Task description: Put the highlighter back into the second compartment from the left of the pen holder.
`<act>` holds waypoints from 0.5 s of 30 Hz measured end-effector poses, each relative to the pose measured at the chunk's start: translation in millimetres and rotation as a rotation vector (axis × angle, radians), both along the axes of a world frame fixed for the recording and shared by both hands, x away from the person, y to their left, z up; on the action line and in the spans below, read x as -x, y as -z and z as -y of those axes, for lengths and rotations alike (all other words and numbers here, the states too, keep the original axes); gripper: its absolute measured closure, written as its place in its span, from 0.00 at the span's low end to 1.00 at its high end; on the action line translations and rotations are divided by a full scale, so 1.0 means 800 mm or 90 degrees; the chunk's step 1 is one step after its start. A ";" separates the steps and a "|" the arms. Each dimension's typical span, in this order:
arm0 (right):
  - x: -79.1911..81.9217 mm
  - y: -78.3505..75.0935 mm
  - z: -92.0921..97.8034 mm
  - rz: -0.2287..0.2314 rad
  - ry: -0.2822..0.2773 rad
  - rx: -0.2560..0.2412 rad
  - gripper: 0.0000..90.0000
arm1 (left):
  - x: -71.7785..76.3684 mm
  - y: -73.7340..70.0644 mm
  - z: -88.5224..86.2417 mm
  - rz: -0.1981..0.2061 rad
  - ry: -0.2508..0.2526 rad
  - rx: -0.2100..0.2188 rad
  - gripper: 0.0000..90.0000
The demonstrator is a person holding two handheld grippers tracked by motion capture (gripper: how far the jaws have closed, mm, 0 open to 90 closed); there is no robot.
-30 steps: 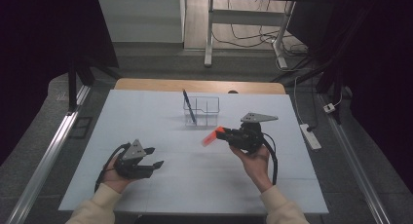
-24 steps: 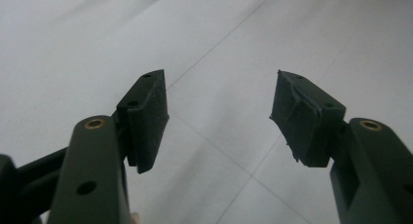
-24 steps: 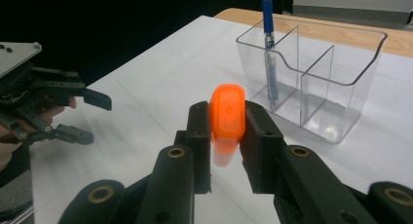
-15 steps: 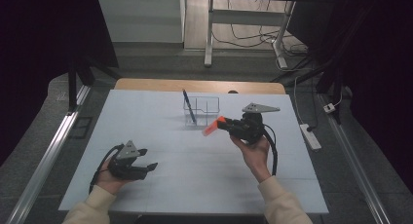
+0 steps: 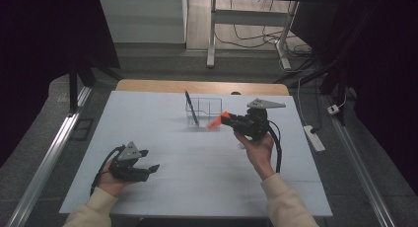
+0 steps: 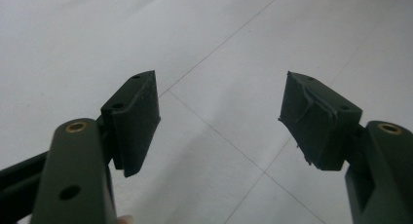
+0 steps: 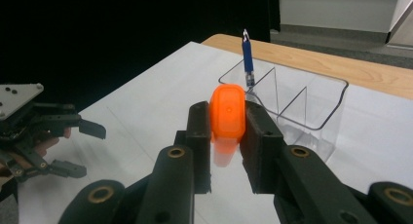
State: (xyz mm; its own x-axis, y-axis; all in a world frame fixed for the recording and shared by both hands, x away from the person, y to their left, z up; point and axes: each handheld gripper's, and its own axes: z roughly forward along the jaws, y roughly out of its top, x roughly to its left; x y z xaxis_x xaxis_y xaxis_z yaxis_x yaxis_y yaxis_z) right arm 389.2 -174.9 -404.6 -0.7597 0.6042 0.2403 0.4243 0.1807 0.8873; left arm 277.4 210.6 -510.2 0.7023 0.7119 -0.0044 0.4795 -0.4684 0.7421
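Pinching orange marker (image 7: 227, 118) mid-barrel, right gripper (image 7: 228, 136) is holding it just beside clear organizer (image 7: 311, 104); marker looking light, stiff, slippery; left gripper (image 5: 148, 170) is resting, jaws spread, holding nothing.

Orange item held near clear bin.
Right hand-held gripper (image 5: 227, 119) grips orange item (image 5: 215, 121) just beside clear bin (image 5: 209, 110) holding blue pen (image 5: 191, 108); left hand-held gripper (image 5: 149, 160) low over the surface (image 5: 197, 177).
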 end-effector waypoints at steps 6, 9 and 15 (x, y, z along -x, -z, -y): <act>-0.007 -0.008 0.000 0.005 0.008 -0.005 0.83 | -0.001 0.001 0.001 -0.003 0.001 -0.003 0.33; -0.012 -0.010 -0.001 0.005 0.013 -0.011 0.83 | -0.001 0.002 0.001 -0.004 0.000 -0.002 0.33; -0.026 -0.014 -0.004 0.004 0.025 -0.011 0.83 | -0.002 0.003 0.001 -0.006 0.001 -0.005 0.33</act>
State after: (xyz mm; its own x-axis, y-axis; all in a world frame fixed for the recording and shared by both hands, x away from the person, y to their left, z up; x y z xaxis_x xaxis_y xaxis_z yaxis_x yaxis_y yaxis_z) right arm 409.7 -171.7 -393.3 -0.7371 0.6292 0.2465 0.4255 0.1487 0.8927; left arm 279.2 210.1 -512.8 0.7029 0.7113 -0.0054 0.4861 -0.4749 0.7336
